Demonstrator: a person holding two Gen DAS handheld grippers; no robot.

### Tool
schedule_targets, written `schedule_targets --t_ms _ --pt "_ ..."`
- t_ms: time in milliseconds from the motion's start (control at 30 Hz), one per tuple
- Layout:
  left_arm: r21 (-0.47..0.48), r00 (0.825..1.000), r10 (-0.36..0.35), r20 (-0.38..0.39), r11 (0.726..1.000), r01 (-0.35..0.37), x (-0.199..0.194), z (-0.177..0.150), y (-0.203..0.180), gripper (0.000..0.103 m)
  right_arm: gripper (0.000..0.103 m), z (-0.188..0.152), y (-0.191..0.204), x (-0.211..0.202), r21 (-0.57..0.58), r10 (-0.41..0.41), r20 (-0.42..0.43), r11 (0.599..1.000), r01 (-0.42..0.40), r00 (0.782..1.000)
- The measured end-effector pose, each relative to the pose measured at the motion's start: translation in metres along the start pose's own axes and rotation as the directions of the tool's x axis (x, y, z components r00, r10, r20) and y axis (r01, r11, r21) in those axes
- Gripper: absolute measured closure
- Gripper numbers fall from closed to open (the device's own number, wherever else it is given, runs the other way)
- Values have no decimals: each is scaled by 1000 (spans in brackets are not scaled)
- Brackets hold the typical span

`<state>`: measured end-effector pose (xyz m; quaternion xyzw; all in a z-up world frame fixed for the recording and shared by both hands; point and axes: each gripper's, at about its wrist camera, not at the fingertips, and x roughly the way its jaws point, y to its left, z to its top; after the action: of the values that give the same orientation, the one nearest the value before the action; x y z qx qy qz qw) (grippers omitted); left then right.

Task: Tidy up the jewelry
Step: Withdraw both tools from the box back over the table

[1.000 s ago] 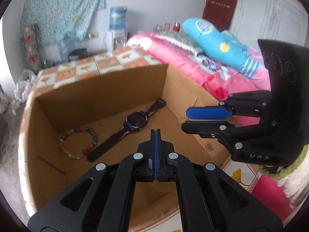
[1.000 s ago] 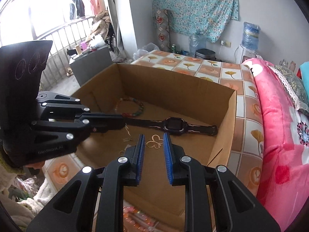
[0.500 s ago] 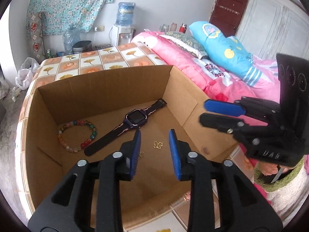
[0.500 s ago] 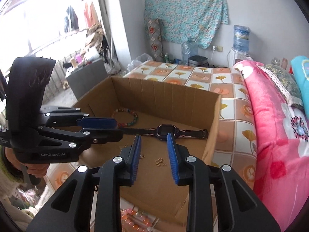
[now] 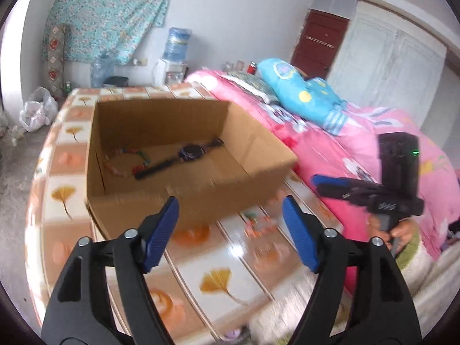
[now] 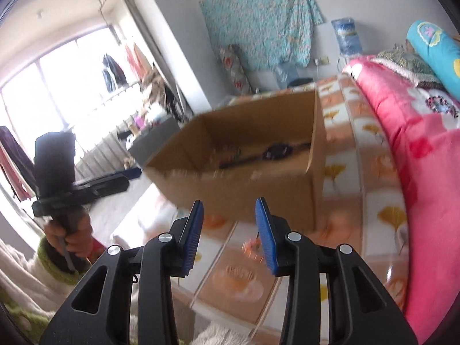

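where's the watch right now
In the left wrist view the watch lies on the cardboard box floor, just right of the beaded bracelet.

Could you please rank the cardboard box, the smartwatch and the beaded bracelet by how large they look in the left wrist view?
1. Cardboard box, by far the largest.
2. Smartwatch, laid out long on the box floor.
3. Beaded bracelet, slightly smaller in extent, though blur makes its edge unsure, so this ranking against the watch is tentative.
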<state>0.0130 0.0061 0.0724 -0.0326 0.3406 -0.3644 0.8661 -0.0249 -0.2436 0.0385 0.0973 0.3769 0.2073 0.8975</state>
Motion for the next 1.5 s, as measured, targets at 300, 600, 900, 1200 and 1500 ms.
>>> schedule_targets --t_ms 300,600,900,1200,1500 --pt "23 978 132 -162 991 -130 40 -54 -10 26 66 -26 21 76 -190 -216 -188 965 180 958" --pt "-37 964 184 -193 980 -195 44 -70 11 26 93 -37 33 99 -396 -405 -209 867 302 890" --pt "-83 965 194 -177 974 -211 36 -75 23 26 93 -15 17 49 -110 -238 -136 968 224 962" --pt "-104 963 220 -156 966 -238 30 -79 29 26 93 -3 49 64 130 178 -115 978 -163 977" --pt "-116 956 247 -157 957 -266 20 -87 38 26 93 -28 59 130 232 189 -234 963 -134 954"
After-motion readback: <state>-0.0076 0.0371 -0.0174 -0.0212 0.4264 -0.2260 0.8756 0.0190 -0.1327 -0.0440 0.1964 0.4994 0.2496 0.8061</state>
